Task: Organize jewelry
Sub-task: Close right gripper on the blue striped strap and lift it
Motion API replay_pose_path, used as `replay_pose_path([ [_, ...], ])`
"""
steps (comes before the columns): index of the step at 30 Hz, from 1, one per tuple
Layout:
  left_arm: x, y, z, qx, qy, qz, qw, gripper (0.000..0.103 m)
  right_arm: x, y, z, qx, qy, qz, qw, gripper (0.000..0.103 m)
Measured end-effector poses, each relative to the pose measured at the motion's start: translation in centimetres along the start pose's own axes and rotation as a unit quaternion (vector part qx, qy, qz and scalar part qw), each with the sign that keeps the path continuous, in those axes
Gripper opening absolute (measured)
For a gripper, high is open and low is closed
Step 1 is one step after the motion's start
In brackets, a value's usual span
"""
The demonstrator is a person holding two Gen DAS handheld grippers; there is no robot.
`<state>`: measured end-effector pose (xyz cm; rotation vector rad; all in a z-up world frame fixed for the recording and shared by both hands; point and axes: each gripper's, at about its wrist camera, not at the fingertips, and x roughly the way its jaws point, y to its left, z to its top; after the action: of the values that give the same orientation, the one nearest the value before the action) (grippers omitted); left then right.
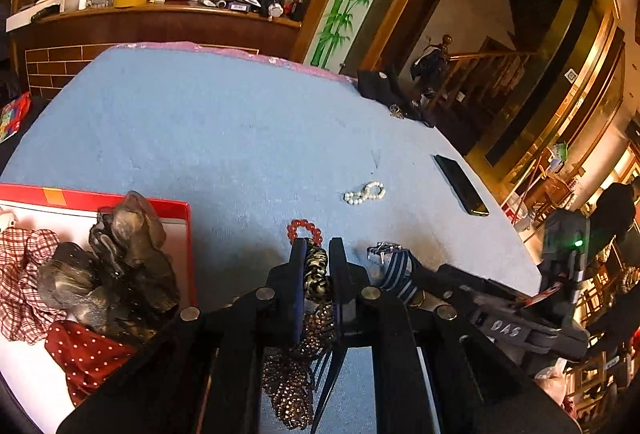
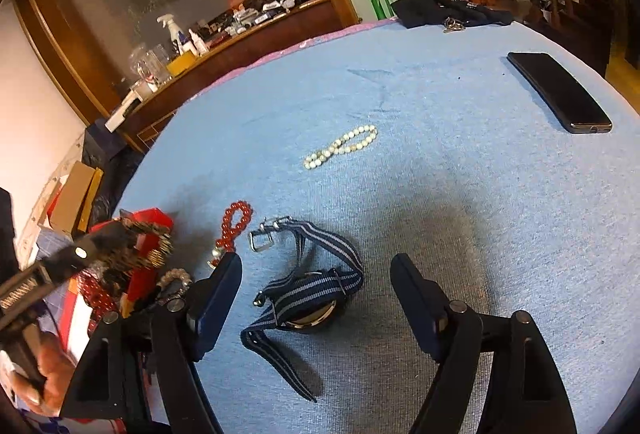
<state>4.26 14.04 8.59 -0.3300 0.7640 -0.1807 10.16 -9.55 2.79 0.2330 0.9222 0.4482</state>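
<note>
My left gripper (image 1: 317,248) is shut on a gold-and-black beaded hair clip (image 1: 316,276) that hangs below the fingers, above the blue cloth, right of the red-rimmed box (image 1: 120,200). The box holds scrunchies: checked (image 1: 20,274), dark (image 1: 116,266) and red dotted (image 1: 86,354). A red bead bracelet (image 1: 304,228) (image 2: 236,224) lies just beyond. A pearl bracelet (image 1: 365,193) (image 2: 340,147) lies farther out. My right gripper (image 2: 316,270) is open, its fingers either side of a blue striped-strap watch (image 2: 308,294), also in the left view (image 1: 396,270).
A black phone (image 2: 560,96) (image 1: 460,184) lies at the right of the blue table cloth (image 2: 440,214). A dark cloth with keys (image 2: 448,14) sits at the far edge. A cluttered wooden counter (image 1: 160,10) stands behind the table.
</note>
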Motion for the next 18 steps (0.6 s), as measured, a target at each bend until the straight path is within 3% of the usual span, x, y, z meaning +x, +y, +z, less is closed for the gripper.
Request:
replay_pose_path([
  [6,0.1,0.0,-0.1,0.001,0.002,0.002,1.0,0.01,1.4,1.8,-0.9,-0.052,0.028,-0.02,0.998,0.082],
  [11,0.1,0.1,-0.1,0.001,0.003,0.002,1.0,0.01,2.6,3.9,-2.1,-0.136,0.04,-0.084,0.986,0.082],
  [14,0.1,0.0,-0.1,0.005,0.003,0.004,1.0,0.01,2.7,3.7,-2.3,-0.14,0.042,-0.083,0.986,0.081],
  [16,0.1,-0.1,-0.2,0.006,0.004,0.006,1.0,0.01,2.6,3.4,-2.3,-0.139,0.037,-0.092,0.985,0.058],
  [18,0.2,-0.1,-0.2,0.008,0.004,0.007,0.9999,0.01,2.4,3.1,-2.2,-0.135,0.032,-0.102,0.985,0.055],
])
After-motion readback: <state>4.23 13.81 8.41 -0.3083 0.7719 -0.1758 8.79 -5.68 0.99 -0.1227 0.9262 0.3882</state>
